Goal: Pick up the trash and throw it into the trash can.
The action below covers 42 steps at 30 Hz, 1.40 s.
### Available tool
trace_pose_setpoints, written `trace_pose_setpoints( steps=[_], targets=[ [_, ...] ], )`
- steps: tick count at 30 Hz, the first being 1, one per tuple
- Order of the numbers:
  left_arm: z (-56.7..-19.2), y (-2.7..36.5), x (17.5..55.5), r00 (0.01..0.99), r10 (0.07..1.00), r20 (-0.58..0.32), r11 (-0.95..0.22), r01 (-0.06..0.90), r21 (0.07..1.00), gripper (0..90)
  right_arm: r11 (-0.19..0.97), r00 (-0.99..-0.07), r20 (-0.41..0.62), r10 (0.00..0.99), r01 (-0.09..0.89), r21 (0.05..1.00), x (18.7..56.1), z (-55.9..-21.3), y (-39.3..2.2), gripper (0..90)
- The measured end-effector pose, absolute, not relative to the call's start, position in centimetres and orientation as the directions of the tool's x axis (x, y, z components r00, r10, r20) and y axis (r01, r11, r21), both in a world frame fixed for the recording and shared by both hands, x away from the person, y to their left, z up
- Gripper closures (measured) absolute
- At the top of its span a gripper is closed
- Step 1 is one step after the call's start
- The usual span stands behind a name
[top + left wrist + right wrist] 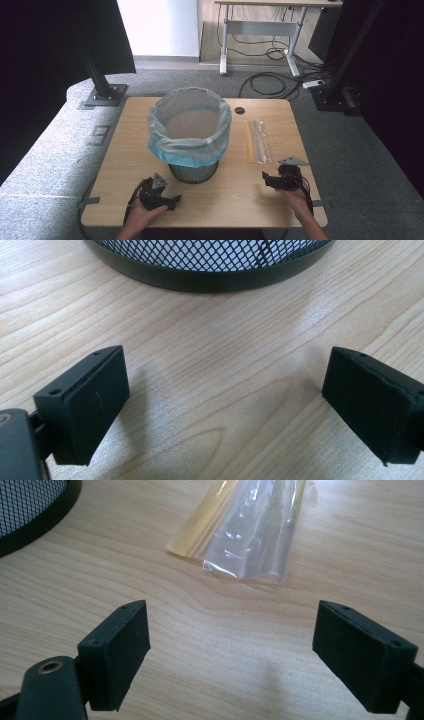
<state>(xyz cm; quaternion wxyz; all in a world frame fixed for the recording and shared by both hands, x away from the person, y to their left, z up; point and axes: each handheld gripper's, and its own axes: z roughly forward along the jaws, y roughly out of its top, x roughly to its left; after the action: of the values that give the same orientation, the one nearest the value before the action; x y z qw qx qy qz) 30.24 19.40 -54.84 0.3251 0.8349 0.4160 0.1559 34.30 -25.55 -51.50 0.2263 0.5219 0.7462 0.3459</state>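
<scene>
A black mesh wastebasket [192, 171] lined with a pale blue plastic bag [189, 131] stands at the middle of the wooden table [130, 145]. A folded clear plastic bag with a yellow strip [259, 140] lies flat to its right. My left gripper [171, 201] rests near the front edge, open, its jaws wide apart over bare wood just short of the basket's base [210, 280]. My right gripper [266, 178] is also open, low over the table, with the folded bag [250, 535] lying a little beyond its empty jaws.
The basket's base [30, 515] is at the upper left of the right gripper view. A small dark cable hole [240, 109] sits at the table's back. Black frame posts [97, 75] stand behind the table, with cables [270, 82] on the carpet.
</scene>
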Motion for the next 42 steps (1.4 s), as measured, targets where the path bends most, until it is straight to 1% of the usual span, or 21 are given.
trace_pose_setpoints(
  steps=[8,27,42],
  targets=[
    [-54.8,19.4,30.2,0.605,0.796,-0.010,-0.443,0.593,0.672,4.5,0.212,-0.340,0.012,0.940,0.613,0.761,34.5,-51.6,-25.8,16.0],
    [-54.8,19.4,30.2,0.605,0.796,-0.010,-0.442,0.593,0.673,4.5,0.213,-0.347,0.009,0.938,0.597,0.774,35.0,-51.3,-25.3,18.2],
    [-54.8,19.4,30.2,0.607,0.795,-0.009,-0.444,0.591,0.673,4.8,0.206,-0.352,0.009,0.936,0.568,0.797,35.6,-50.0,-25.1,18.7]
  ],
)
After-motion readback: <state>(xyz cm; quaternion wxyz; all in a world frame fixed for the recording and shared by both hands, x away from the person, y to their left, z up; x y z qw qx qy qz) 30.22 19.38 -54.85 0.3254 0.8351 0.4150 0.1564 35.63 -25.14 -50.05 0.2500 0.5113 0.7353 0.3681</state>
